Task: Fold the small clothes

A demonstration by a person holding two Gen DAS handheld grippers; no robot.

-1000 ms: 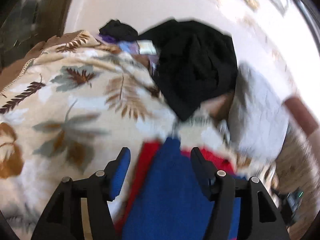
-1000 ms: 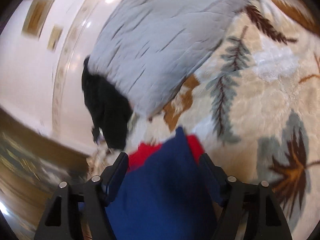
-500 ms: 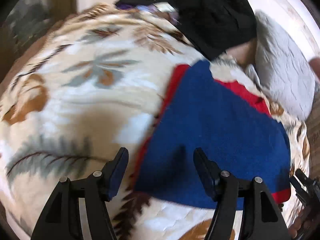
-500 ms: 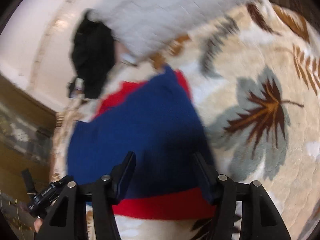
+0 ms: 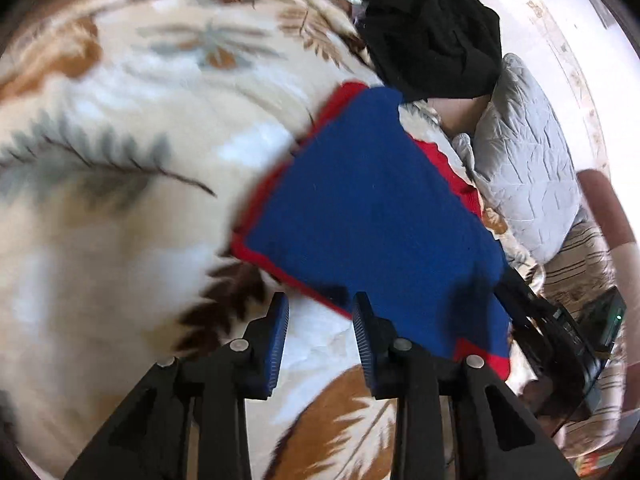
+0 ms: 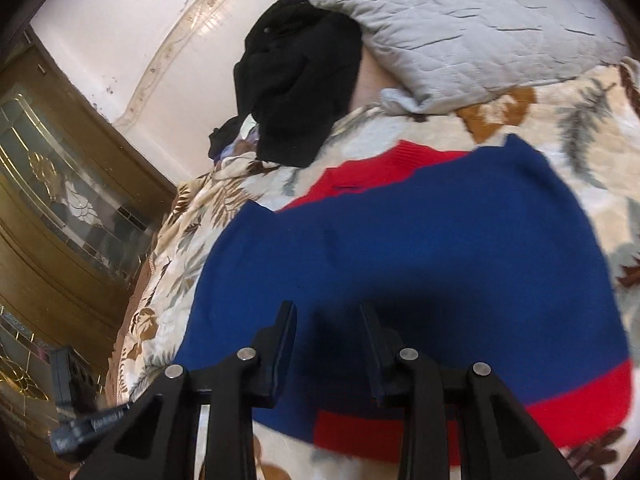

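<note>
A blue and red knitted garment [image 5: 372, 208] lies flat and folded on a leaf-patterned blanket [image 5: 120, 160]. It also shows in the right wrist view [image 6: 420, 248]. My left gripper [image 5: 320, 312] is open and empty, just short of the garment's near red edge. My right gripper [image 6: 328, 320] is open and empty, hovering over the garment's near blue part. The right gripper shows as a dark shape at the right edge of the left wrist view [image 5: 532, 312].
A black pile of clothes [image 5: 432, 28] lies at the far end of the bed, with a grey quilted pillow [image 5: 528, 168] beside it. Both show in the right wrist view, clothes [image 6: 296, 72] and pillow [image 6: 472, 20]. A wooden glass-panelled cabinet [image 6: 60, 208] stands left.
Both grippers let go of the garment and pulled back. It now lies flat on the blanket. The jaws of both are narrower than half a second ago.
</note>
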